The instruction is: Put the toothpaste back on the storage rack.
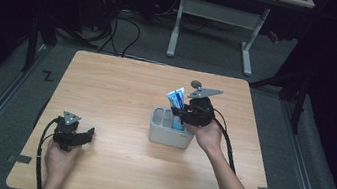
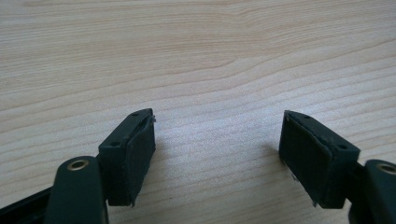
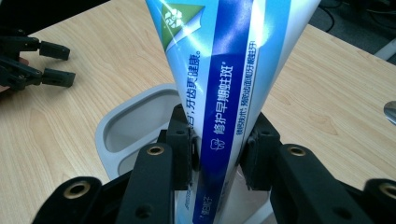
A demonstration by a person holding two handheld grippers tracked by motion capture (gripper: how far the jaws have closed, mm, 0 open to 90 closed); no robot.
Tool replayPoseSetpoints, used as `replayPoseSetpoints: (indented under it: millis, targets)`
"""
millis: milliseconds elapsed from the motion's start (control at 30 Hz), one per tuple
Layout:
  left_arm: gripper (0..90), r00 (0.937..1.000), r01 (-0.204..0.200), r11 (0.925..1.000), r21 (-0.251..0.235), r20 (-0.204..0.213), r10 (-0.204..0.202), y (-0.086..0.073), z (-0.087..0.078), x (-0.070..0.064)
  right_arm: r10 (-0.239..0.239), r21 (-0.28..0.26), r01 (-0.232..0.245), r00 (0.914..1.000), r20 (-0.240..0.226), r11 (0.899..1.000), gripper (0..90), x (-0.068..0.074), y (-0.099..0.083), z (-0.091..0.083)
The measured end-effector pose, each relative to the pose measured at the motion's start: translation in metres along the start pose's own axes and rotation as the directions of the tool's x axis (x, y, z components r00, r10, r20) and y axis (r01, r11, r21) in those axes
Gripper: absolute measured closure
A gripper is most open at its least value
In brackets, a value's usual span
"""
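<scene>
Blue-and-white toothpaste tube [image 3: 229, 84] clamped upright in right hand-held gripper [image 3: 219, 154] for lowering into grey plastic holder [image 1: 170, 136]; left hand-held gripper [image 2: 217, 149] open, empty, resting on bench [image 1: 121, 92].

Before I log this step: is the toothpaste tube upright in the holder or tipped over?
Upright. The toothpaste tube stands on end in the grey holder, flat end up, with the right gripper shut on it.

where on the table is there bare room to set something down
Bare wood spans the table's far-left half, between its far edge and the left gripper, which rests open by the near edge. The near-right corner is bare too. It is crowded mid-right, where the right gripper grips the toothpaste tube over the grey holder.
</scene>
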State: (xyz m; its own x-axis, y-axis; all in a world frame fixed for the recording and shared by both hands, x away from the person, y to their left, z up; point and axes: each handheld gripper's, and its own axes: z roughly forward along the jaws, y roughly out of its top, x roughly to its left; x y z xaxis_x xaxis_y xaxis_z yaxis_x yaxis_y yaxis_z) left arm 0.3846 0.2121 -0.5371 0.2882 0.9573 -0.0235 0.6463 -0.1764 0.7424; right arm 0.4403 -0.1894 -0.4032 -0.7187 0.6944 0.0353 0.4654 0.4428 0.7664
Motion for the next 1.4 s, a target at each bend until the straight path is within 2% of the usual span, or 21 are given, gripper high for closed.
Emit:
replayPoseSetpoints:
  millis: [800,967,1000,1200,1400]
  targets:
    - [27.6,1.0,-0.006,1.0,0.003,-0.004,0.006,0.0,0.0,-0.001,-0.001,0.028,0.001,0.9998,-0.02,1.0,65.7,0.003,-0.005,0.009]
    - [27.6,1.0,-0.006,1.0,0.003,-0.004,0.006,0.0,0.0,-0.001,0.0,0.009,0.0,0.9999,-0.014,1.0,61.1,0.002,-0.003,0.007]
    - [27.6,1.0,-0.008,1.0,0.004,-0.004,0.008,0.0,0.0,-0.001,0.012,0.012,-0.011,0.9997,-0.022,1.0,57.4,0.001,-0.003,0.006]
    - [27.6,1.0,-0.008,1.0,0.004,-0.004,0.008,0.0,0.0,-0.001,0.008,0.02,-0.008,0.9998,-0.017,1.0,53.4,0.001,-0.005,0.008]
    - [27.5,1.0,-0.008,1.0,0.004,-0.004,0.008,0.0,0.0,-0.001,-0.006,-0.02,0.006,0.9997,-0.022,1.0,50.5,0.005,-0.003,-0.002]
